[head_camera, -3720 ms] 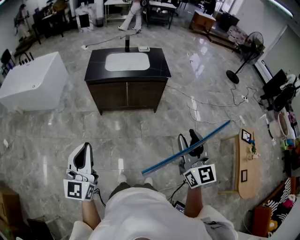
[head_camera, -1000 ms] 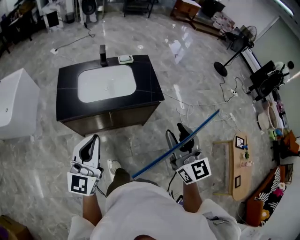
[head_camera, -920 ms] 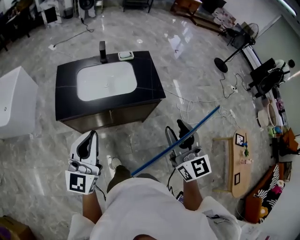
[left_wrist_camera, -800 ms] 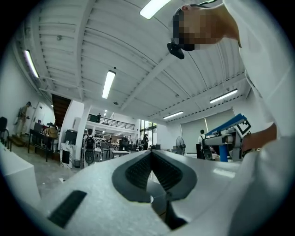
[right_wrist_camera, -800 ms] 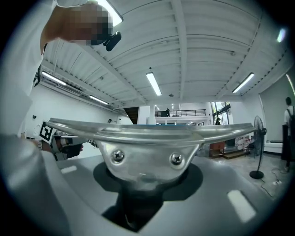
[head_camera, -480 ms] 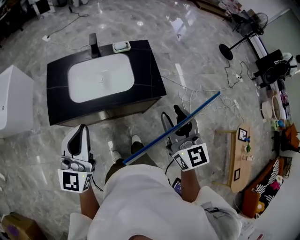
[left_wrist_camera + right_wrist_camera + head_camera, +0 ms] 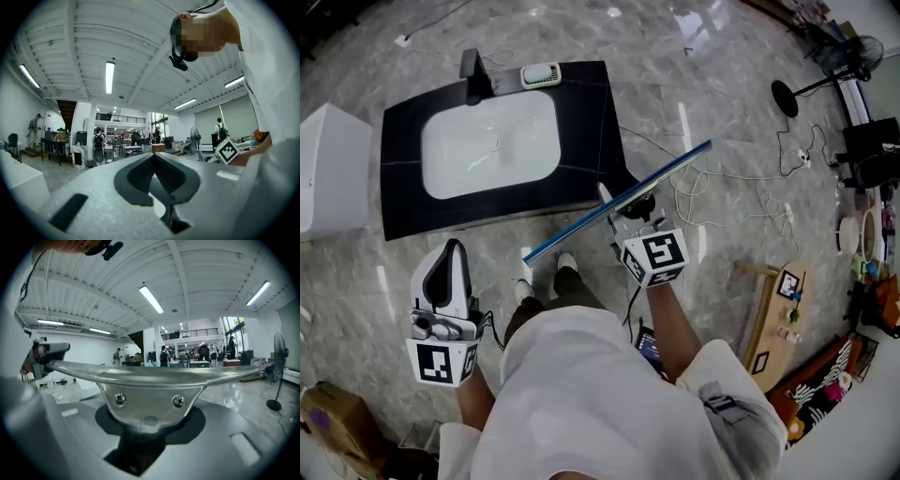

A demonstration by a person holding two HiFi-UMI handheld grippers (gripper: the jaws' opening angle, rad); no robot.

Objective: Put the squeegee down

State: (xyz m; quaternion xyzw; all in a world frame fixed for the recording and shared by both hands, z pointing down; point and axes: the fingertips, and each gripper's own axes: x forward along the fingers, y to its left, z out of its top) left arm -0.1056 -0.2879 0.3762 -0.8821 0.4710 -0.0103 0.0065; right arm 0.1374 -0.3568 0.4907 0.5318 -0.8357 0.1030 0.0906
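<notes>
In the head view the squeegee [image 7: 577, 231], a long blue blade on a metal bar, lies slanted across my right gripper [image 7: 630, 208], which is shut on its handle. The blade's middle hangs by the front right corner of the black vanity top [image 7: 586, 112] with its white basin [image 7: 487, 145]. The right gripper view shows the squeegee's metal bar and screwed bracket [image 7: 145, 397] crosswise in front of the right gripper [image 7: 146, 427]. My left gripper [image 7: 450, 267] is low at the left, over the floor, holding nothing. Its pads meet at the tip in the left gripper view [image 7: 153, 157].
A faucet [image 7: 471, 66] and a soap dish [image 7: 541, 75] stand at the vanity's back edge. A white box [image 7: 328, 169] sits left of it. Cables [image 7: 722, 183] trail over the marble floor at right, near a fan base [image 7: 787, 94] and a wooden bench [image 7: 778, 314].
The vanity has come nearer. My right gripper carried the squeegee forward and down to its front right corner. The left gripper moved along and stays low at the left.
</notes>
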